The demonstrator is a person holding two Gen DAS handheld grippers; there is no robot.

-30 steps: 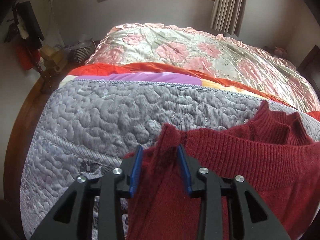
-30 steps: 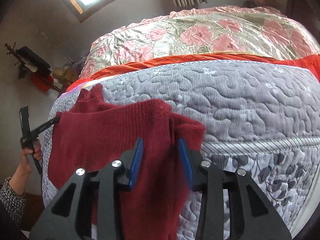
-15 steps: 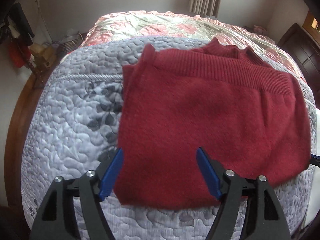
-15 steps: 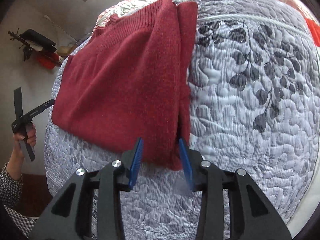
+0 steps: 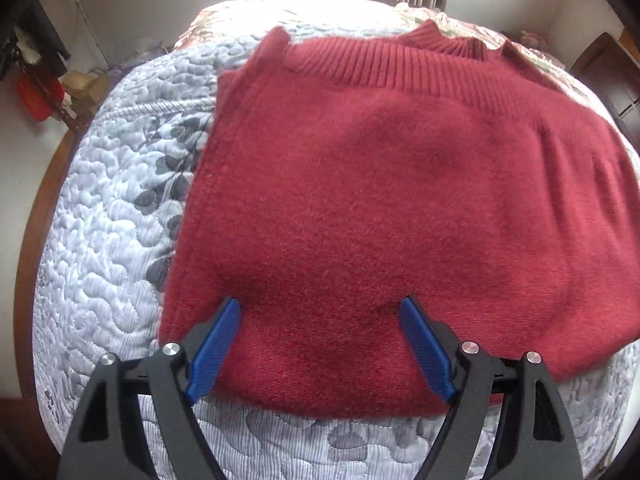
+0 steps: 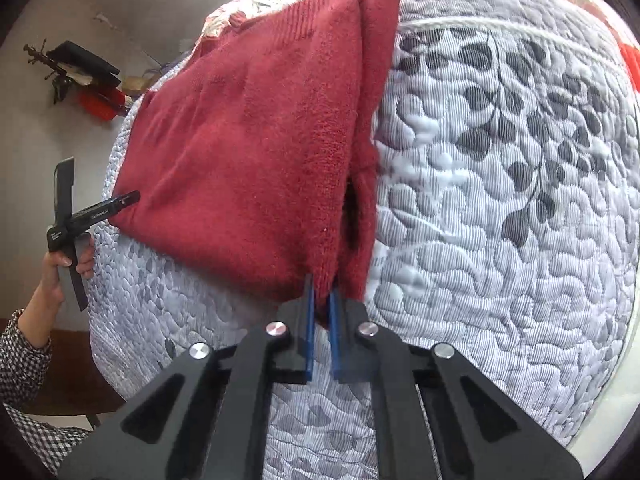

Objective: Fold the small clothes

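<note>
A dark red knit sweater [image 5: 380,200] lies folded flat on the grey quilted bed cover [image 5: 100,240], its ribbed hem and collar toward the far side. My left gripper [image 5: 320,302] is open wide, its blue pads [image 5: 218,340] straddling the sweater's near edge without pinching it. In the right wrist view the sweater [image 6: 248,140] shows a layered fold along its right side. My right gripper [image 6: 321,300] is shut on the sweater's near corner. The left gripper [image 6: 100,180] appears there too, open at the sweater's left edge, held by a hand [image 6: 60,264].
A pink floral bedspread [image 5: 448,20] covers the bed's far part. The wooden bed frame [image 5: 34,216] curves along the left, with clutter by the wall [image 5: 44,92] beyond it. Dark furniture [image 5: 612,68] stands at the right. A checkered sleeve [image 6: 24,364] is at lower left.
The sweater was laid down flat on the quilt. My left gripper let go and opened wide. My right gripper closed from half open onto the near corner.
</note>
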